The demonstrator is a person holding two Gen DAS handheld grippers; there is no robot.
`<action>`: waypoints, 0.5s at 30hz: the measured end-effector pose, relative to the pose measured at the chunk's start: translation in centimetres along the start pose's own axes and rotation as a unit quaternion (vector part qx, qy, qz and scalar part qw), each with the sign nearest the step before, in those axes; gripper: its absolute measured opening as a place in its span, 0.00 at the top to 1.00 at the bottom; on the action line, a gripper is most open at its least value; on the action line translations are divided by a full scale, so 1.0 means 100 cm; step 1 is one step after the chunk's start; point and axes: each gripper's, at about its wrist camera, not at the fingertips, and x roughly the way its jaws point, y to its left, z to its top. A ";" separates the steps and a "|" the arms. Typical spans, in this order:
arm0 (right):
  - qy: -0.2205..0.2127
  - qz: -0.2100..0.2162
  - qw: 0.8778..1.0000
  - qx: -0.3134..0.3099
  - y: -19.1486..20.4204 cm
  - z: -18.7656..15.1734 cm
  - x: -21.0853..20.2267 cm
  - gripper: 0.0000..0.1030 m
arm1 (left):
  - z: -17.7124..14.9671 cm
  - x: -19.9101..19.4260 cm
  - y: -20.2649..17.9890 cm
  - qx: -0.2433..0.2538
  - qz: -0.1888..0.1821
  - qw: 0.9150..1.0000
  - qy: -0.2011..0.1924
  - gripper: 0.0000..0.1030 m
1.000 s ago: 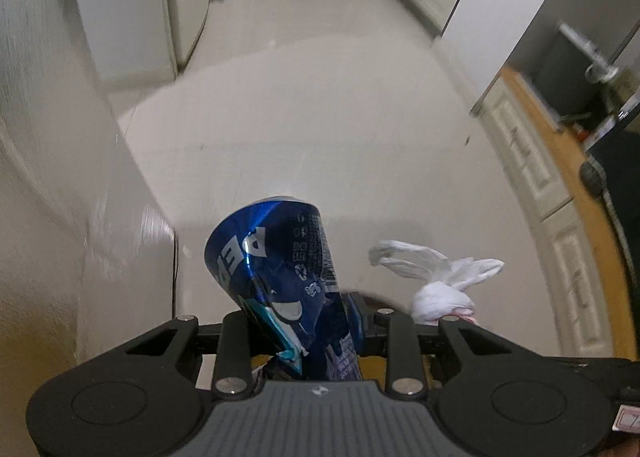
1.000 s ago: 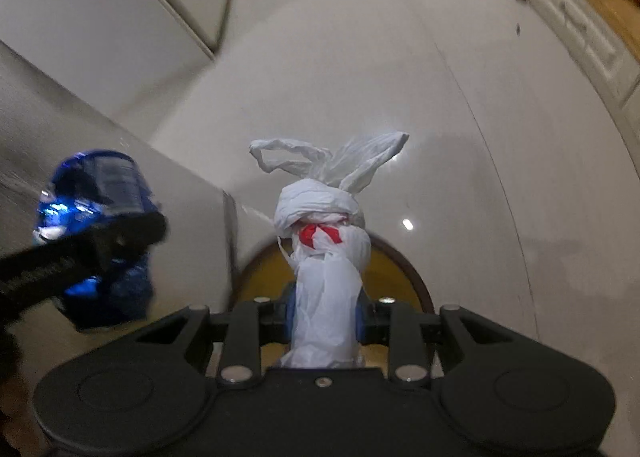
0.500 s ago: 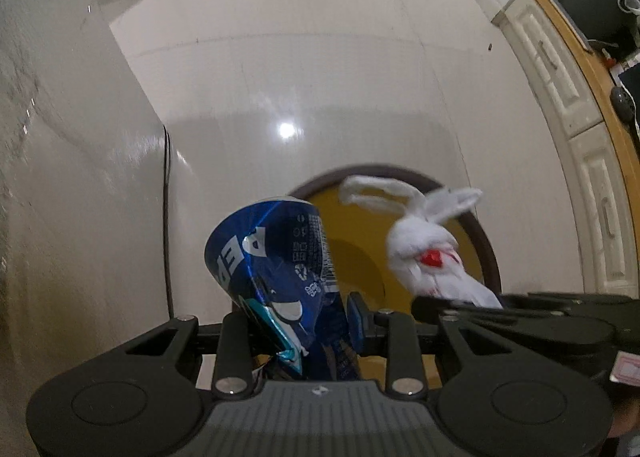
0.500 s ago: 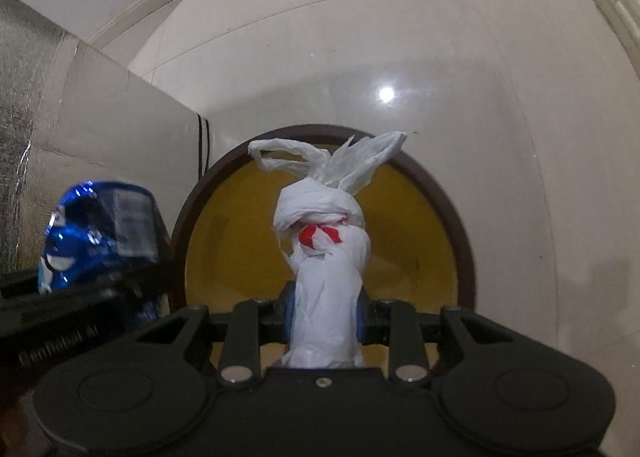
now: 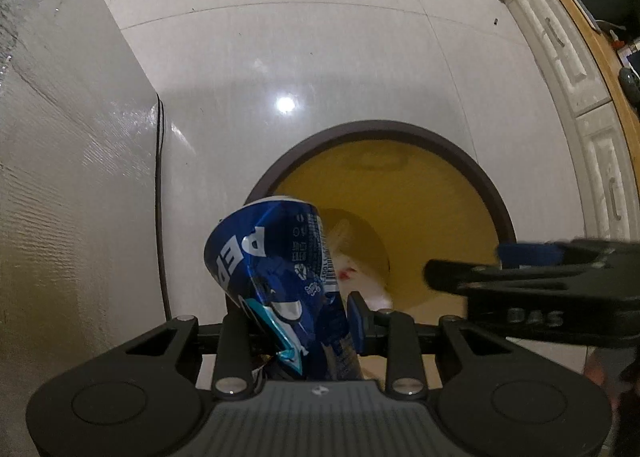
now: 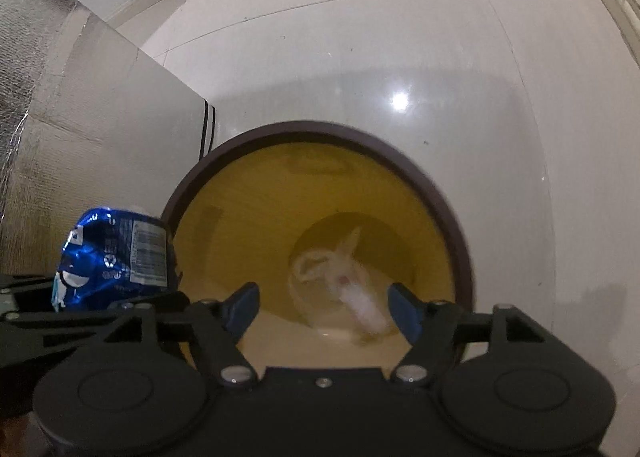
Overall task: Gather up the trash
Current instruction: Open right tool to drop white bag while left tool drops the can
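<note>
A round bin (image 5: 472, 169) (image 6: 452, 201) with a dark brown rim and yellow inside stands on the pale floor below both grippers. My left gripper (image 5: 296, 317) is shut on a crushed blue drink can (image 5: 276, 257), held over the bin's left edge; the can (image 6: 116, 257) also shows at the left of the right wrist view. My right gripper (image 6: 324, 307) hangs over the bin's mouth, its jaws opening with nothing pressed between them. The knotted white plastic bag (image 6: 348, 277) with a red spot is blurred, below the fingers inside the bin. In the left wrist view the bag (image 5: 360, 273) shows behind the can.
A tall cardboard box side (image 5: 60, 177) (image 6: 100, 105) stands close on the left of the bin. White cabinets with a wooden top (image 5: 580, 69) run along the right. Pale tiled floor (image 5: 320, 57) stretches beyond the bin.
Both grippers came down over the bin. The right gripper's jaws spread and let go of the white bag, which dropped into the bin. The left still holds the can.
</note>
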 end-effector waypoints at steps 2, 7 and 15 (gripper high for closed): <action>0.001 -0.009 1.000 -0.023 -0.003 0.004 -0.006 0.22 | 0.000 0.003 -0.002 0.002 -0.002 1.000 0.003 0.69; -0.009 -0.039 0.999 -0.027 -0.018 0.004 -0.015 0.16 | -0.002 0.011 -0.010 0.019 -0.025 0.999 0.017 0.69; -0.025 -0.026 0.999 0.012 -0.042 0.003 -0.024 0.12 | 0.000 0.025 -0.036 0.041 -0.052 0.997 0.036 0.54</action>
